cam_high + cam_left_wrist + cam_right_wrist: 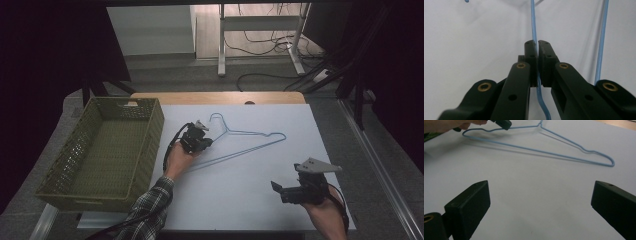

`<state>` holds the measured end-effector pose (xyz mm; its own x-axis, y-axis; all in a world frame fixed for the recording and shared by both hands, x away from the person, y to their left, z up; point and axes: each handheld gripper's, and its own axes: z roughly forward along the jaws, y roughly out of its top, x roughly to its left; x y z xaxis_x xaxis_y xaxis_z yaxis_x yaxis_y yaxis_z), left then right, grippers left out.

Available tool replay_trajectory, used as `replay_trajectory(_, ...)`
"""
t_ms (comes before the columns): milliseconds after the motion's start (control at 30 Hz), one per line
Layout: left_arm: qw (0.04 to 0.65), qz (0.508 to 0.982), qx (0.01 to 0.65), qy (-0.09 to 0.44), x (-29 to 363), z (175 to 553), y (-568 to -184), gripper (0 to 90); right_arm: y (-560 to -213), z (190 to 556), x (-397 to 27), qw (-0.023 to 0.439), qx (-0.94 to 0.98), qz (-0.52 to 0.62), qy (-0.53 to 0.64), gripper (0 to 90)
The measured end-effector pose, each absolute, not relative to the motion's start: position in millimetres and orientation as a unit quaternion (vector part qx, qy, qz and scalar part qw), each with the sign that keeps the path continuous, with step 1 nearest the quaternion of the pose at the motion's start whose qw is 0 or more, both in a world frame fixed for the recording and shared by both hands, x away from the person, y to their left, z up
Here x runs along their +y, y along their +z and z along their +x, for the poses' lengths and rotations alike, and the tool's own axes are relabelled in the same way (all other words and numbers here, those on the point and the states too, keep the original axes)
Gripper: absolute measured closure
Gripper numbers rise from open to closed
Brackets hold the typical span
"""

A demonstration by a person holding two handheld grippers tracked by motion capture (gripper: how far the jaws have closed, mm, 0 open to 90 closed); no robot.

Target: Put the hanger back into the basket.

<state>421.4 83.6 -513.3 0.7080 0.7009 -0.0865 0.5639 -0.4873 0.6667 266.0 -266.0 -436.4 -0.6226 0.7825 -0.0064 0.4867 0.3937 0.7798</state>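
A light blue wire hanger (255,133) lies flat on the white table cover, with its hook toward the far side. My left gripper (205,143) is shut on the hanger's left shoulder wire. In the left gripper view the wire (533,22) runs straight between the closed pads of that gripper (538,42). My right gripper (276,187) hovers near the front right of the cover, open and holding nothing. In the right gripper view its jaws (541,187) stand wide apart, pointing at the hanger (536,150), and the left gripper (504,123) holds the wire at the top left.
A green woven basket (152,145) stands at the table's left with nothing in it. The white cover (240,205) spreads over most of the wooden table (215,97). Beyond the far edge are desk legs (221,45) and cables on the floor.
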Motion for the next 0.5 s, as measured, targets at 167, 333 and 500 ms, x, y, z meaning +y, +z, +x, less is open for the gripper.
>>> replay_trajectory(167, 0.350, 0.857, 0.366, 0.098, 84.9, 418.4, -517.0, 87.0, -425.3, 294.2, -250.3, 0.186, 0.816, 0.396, 0.379, 1.9)
replay_trajectory(333, 0.348, 0.856, 0.370, 0.099, 86.0, 418.7, -519.6, 87.0, -420.7, 309.3, -236.8, 0.177, 0.820, 0.389, 0.381, 1.6)
replay_trajectory(500, 0.350, 0.857, 0.365, 0.101, 87.6, 416.5, -519.2, 87.0, -419.2, 313.3, -230.8, 0.175, 0.824, 0.382, 0.380, 1.6)
